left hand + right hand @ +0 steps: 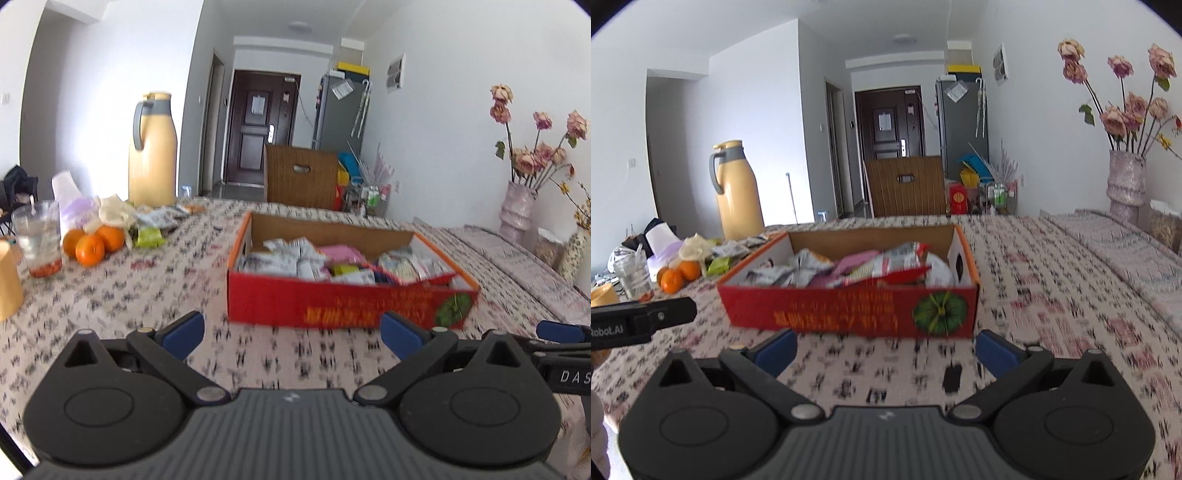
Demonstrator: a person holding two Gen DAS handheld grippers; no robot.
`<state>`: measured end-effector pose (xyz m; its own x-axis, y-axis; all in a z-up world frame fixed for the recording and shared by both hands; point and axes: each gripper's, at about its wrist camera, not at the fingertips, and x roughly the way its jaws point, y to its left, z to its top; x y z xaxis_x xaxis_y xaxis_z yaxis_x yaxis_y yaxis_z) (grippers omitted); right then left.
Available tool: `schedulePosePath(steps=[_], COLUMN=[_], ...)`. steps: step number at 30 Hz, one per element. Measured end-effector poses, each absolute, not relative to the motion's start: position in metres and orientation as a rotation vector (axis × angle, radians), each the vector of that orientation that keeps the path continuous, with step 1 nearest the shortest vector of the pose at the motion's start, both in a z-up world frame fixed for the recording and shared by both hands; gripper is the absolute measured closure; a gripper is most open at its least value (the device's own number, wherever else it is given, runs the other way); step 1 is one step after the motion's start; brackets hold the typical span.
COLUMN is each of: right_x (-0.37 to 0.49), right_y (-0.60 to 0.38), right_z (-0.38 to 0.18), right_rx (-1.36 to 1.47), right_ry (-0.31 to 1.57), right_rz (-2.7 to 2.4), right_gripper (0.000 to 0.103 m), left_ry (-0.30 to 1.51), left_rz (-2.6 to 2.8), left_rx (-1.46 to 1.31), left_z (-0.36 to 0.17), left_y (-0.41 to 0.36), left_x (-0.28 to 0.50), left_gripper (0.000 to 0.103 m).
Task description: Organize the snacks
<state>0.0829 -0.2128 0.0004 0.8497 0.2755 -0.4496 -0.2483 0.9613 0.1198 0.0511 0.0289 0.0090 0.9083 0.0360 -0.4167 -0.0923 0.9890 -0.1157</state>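
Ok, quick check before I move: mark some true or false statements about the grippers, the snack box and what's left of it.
1. Both grippers are open and empty. True: left gripper and right gripper each show spread blue pads with nothing between.
2. The red cardboard box holds no packets yet. False: it holds many snack packets.
3. Three oranges sit left of the box. True.
4. The yellow thermos jug lies on its side. False: it stands upright.
5. Some loose packets lie outside the box, near the oranges. True.

Cardboard box (332,306), glossy snack packets (295,258), printed cloth (147,288)
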Motion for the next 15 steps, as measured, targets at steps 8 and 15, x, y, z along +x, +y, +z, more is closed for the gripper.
schedulePosePath(steps=[8, 15], right_x=[0.067, 0.065], right_y=[-0.221, -0.228], right_z=[-0.018, -0.021], right_rx=[0.070, 0.083], right_ry=[0.546, 0.556], right_rz=[0.276, 0.267], right_gripper=[0.000, 0.000], left_ry=[0.485, 0.494], left_rz=[0.044, 0.012], left_rx=[-0.123, -0.095], left_z=[-0.013, -0.017], left_y=[0.027, 0.019], left_x=[0.033, 0.029], left_gripper=[0.000, 0.000])
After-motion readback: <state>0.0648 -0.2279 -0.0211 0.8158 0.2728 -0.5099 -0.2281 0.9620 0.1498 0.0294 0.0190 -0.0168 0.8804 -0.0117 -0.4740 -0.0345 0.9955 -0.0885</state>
